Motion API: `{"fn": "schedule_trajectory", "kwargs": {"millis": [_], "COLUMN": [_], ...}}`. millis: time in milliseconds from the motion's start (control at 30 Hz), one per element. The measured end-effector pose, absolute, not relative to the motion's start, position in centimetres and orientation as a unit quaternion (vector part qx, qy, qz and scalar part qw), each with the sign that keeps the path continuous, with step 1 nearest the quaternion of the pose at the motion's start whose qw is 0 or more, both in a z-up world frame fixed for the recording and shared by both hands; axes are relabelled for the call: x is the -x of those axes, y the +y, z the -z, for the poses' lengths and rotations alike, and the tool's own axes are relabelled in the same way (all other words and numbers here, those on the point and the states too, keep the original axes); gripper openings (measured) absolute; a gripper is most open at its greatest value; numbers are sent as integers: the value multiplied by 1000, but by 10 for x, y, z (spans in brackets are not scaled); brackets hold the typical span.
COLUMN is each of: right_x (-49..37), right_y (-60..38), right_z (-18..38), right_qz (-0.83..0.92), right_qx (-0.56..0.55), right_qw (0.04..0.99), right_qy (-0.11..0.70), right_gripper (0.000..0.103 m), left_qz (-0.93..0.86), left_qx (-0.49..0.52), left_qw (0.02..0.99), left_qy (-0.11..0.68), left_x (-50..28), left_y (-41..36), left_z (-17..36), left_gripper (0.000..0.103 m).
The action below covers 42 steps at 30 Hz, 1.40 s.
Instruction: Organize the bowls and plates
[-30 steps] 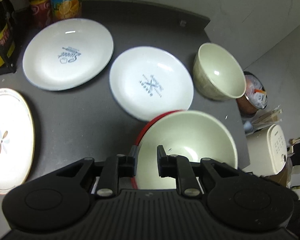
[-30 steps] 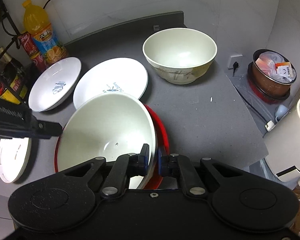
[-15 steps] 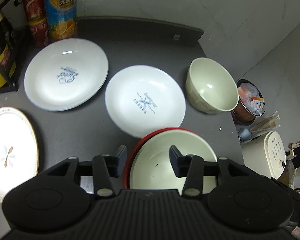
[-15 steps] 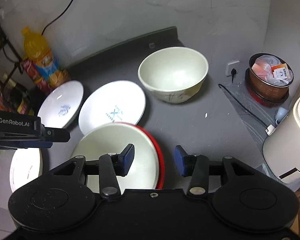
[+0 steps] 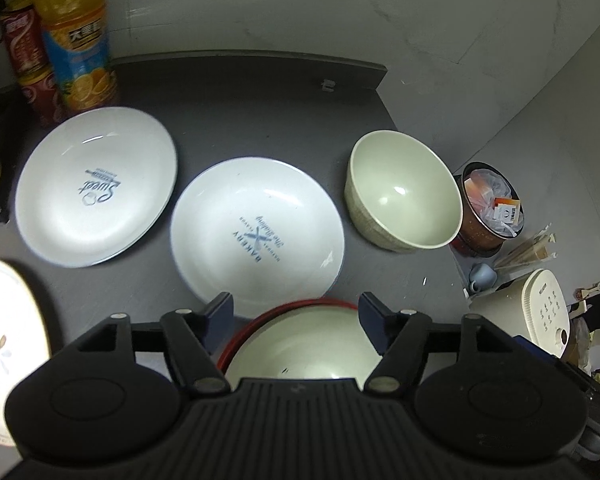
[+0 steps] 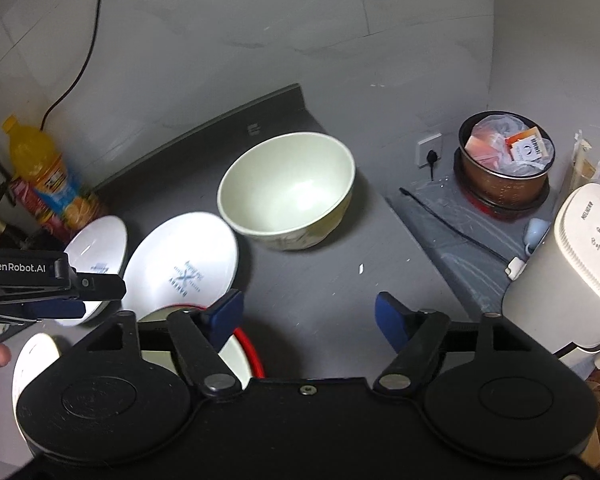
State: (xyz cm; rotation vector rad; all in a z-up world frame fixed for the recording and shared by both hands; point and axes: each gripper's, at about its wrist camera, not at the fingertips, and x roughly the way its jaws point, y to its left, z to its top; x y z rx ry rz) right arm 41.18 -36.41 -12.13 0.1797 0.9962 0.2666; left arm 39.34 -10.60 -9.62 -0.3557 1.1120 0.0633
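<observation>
On the grey counter (image 5: 268, 120), two white plates (image 5: 256, 236) are lying at ten and twelve o'clock, with a free cream bowl (image 5: 404, 196) at two o'clock. The nested bowl (image 5: 304, 344) is sitting, apparently, inside a red dish (image 5: 236, 344) at six o'clock. Left gripper (image 5: 296, 310) and right gripper (image 6: 308, 312) are hovering wide open and empty; approaching the free bowl, one jaw should be straddling its rim squarely.

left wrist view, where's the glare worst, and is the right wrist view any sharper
Left wrist view: glare is worst on the flower plate at the left edge, nearly blown out; the bakery plate stays readable. Right wrist view: softer, with motion blur on the bowl and bakery plate, and the rice cooker overexposed. Both bend straight edges near the rims.
</observation>
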Motion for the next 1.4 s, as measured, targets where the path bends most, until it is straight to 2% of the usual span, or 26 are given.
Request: {"fn": "schedule_trajectory", "kwargs": {"millis": [333, 500, 733, 1067, 1133, 1267, 1333, 1367, 1400], "right_x": [-437, -458, -487, -522, -527, -534, -536, -537, -538], "right_y": [-371, -369, -364, -363, -363, -359, -356, -355, -354], "right_z": [129, 137, 148, 172, 176, 185, 191, 193, 196], "right_qz": [-113, -107, -98, -81, -79, -76, -73, -72, -71], "right_qx": [-102, -113, -127, -140, -143, -145, -145, -144, -141], "right_qw": [867, 862, 860, 847, 844, 838, 834, 832, 830], "right_qy": [475, 483, 484, 507, 511, 521, 528, 532, 536], "right_gripper": [75, 68, 67, 58, 57, 48, 45, 40, 37], "left_qz": [-8, 3, 16, 21, 21, 17, 20, 20, 20], "left_qx": [171, 171, 178, 187, 188, 190, 190, 190, 189], "left_qw": [832, 834, 830, 830, 828, 828, 826, 823, 821], "left_qy": [527, 524, 528, 525, 528, 527, 530, 534, 538], "left_x": [-427, -448, -478, -516, -521, -529, -532, -535, -537], "left_y": [-116, -120, -130, -142, -143, -145, -147, -148, -149], "left_z": [105, 114, 132, 153, 158, 166, 171, 174, 178], "left_gripper": [68, 68, 67, 63, 59, 49, 41, 39, 33]}}
